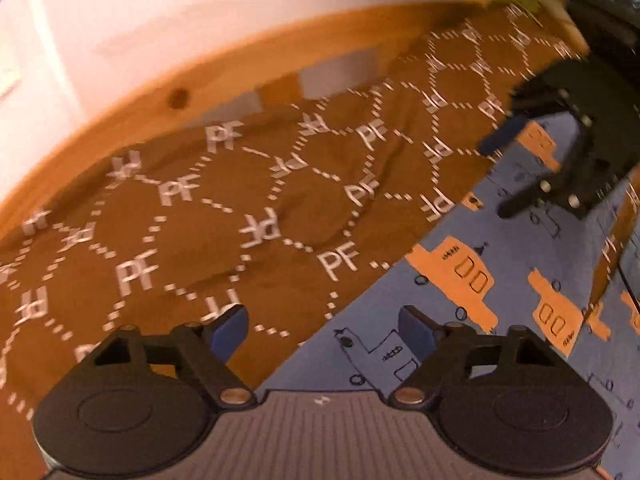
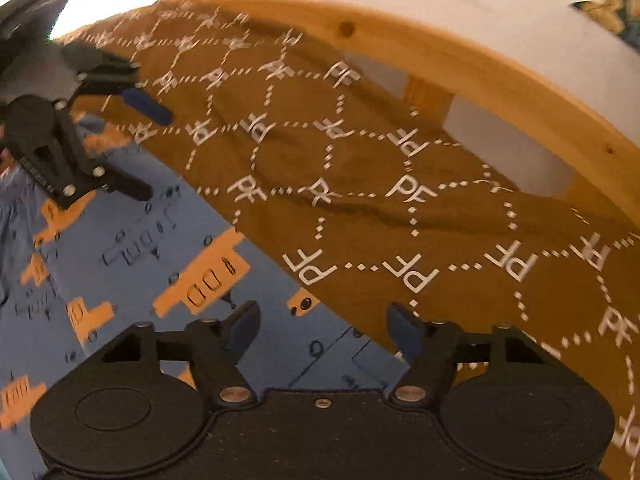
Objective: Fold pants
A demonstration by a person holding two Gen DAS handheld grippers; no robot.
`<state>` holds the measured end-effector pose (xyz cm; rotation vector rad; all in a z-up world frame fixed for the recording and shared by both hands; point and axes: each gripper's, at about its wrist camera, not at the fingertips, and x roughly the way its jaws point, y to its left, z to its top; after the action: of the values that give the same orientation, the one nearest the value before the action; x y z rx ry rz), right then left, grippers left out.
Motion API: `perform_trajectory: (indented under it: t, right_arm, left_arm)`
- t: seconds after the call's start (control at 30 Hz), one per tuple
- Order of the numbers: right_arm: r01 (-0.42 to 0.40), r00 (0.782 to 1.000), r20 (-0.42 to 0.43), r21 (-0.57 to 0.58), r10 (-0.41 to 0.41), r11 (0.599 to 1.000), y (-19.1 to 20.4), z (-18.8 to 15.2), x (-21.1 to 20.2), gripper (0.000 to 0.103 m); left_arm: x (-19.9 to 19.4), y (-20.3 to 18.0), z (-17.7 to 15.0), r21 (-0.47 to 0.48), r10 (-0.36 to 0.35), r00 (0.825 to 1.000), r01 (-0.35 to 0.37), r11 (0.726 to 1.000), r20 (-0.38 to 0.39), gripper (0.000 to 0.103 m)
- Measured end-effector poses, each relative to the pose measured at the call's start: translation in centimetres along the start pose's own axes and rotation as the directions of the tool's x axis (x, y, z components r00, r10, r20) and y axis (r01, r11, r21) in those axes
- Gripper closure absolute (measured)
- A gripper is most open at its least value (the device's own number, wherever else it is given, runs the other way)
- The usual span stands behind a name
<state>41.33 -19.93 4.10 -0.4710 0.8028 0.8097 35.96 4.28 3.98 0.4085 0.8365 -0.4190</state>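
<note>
The pants (image 1: 500,248) are light blue cloth printed with orange trucks, lying flat on a brown cover (image 1: 192,216) marked with white "PF" letters. My left gripper (image 1: 323,328) is open above the line where the pants' edge meets the cover, with nothing between its pads. My right gripper (image 1: 506,174) shows at the upper right of that view, also open over the pants' edge. In the right wrist view my right gripper (image 2: 324,328) hangs open over the same edge of the pants (image 2: 132,256), and my left gripper (image 2: 146,150) stands open at the far left.
The brown cover (image 2: 380,168) spreads over a bed with a pale wooden frame (image 2: 480,68) along its far side (image 1: 240,76). A white wall (image 1: 200,8) rises behind the frame. Both views are blurred.
</note>
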Motion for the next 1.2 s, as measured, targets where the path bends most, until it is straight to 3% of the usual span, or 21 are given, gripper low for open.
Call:
perform_trajectory:
  t: [0.07,0.13,0.2,0.27,0.3,0.33,0.43,0.63,0.73,0.8,0.9,1.03,1.13,1.2]
  right_arm:
    - [-0.015,1.000,-0.025,-0.031,0.014,0.999,-0.5,0.1,0.3,0.039]
    - [-0.021,0.998,-0.053,-0.051,0.018,0.998,-1.0,0.1,0.7,0.045]
    - [-0.020,0.997,-0.074,-0.050,0.016,0.999,-1.2,-0.1,1.2,0.050]
    - [-0.025,0.997,-0.070,-0.057,0.021,0.998,-1.1,-0.2,1.3,0.061]
    - [-0.030,0.997,-0.067,-0.061,0.026,0.998,-0.9,-0.3,1.2,0.075]
    - [-0.039,0.997,-0.065,-0.063,0.035,0.997,-0.7,-0.4,1.2,0.089]
    - [-0.021,0.998,-0.059,-0.073,0.016,0.997,-0.1,-0.5,1.2,0.102]
    - [0.126,0.991,0.050,-0.135,-0.120,0.983,1.6,0.7,-0.8,0.103]
    - [0.222,0.972,0.114,-0.146,-0.206,0.964,2.0,2.3,-1.5,0.103]
    - [0.311,0.944,0.168,-0.172,-0.283,0.935,2.3,3.6,-1.4,0.103]
    - [0.361,0.925,0.186,-0.156,-0.332,0.919,2.1,5.9,0.2,0.103]
    - [0.353,0.934,0.104,-0.155,-0.341,0.922,1.2,7.0,4.2,0.103]
    - [0.333,0.943,0.054,-0.131,-0.329,0.934,0.6,6.5,6.6,0.103]
    - [0.319,0.948,0.052,-0.109,-0.315,0.941,0.1,6.2,6.9,0.096]
  left_arm:
    - [1.0,0.4,0.2,0.018,-0.035,0.999,0.035,0.999,-0.039,0.025]
    - [2.2,0.6,0.2,0.038,-0.056,0.994,0.060,0.998,-0.098,0.040]
    - [3.5,0.5,-0.2,0.064,-0.045,0.984,0.057,0.996,-0.174,0.076]
    - [3.8,0.1,-0.7,0.084,-0.034,0.983,0.050,0.995,-0.178,0.087]
    - [3.7,-0.1,-0.8,0.088,-0.041,0.984,0.057,0.994,-0.173,0.099]
    - [3.6,-0.2,-1.0,0.089,-0.049,0.984,0.065,0.994,-0.173,0.099]
    - [3.2,-0.5,-1.3,0.088,-0.027,0.986,0.042,0.995,-0.163,0.101]
    - [-0.2,-0.7,-0.3,0.079,0.090,0.994,-0.085,0.993,-0.066,0.101]
    - [-1.6,-0.1,1.1,0.045,0.174,0.985,-0.174,0.984,0.010,0.101]
    - [-1.5,1.0,2.1,0.000,0.238,0.970,-0.239,0.971,0.041,0.101]
    - [-0.2,2.3,2.5,-0.054,0.277,0.961,-0.275,0.960,0.023,0.100]
    - [2.2,3.0,1.7,-0.059,0.281,0.959,-0.283,0.957,-0.036,0.099]
    - [2.6,3.4,1.3,-0.069,0.269,0.962,-0.272,0.960,-0.050,0.078]
    - [1.3,4.0,1.2,-0.084,0.250,0.968,-0.251,0.964,-0.019,0.047]
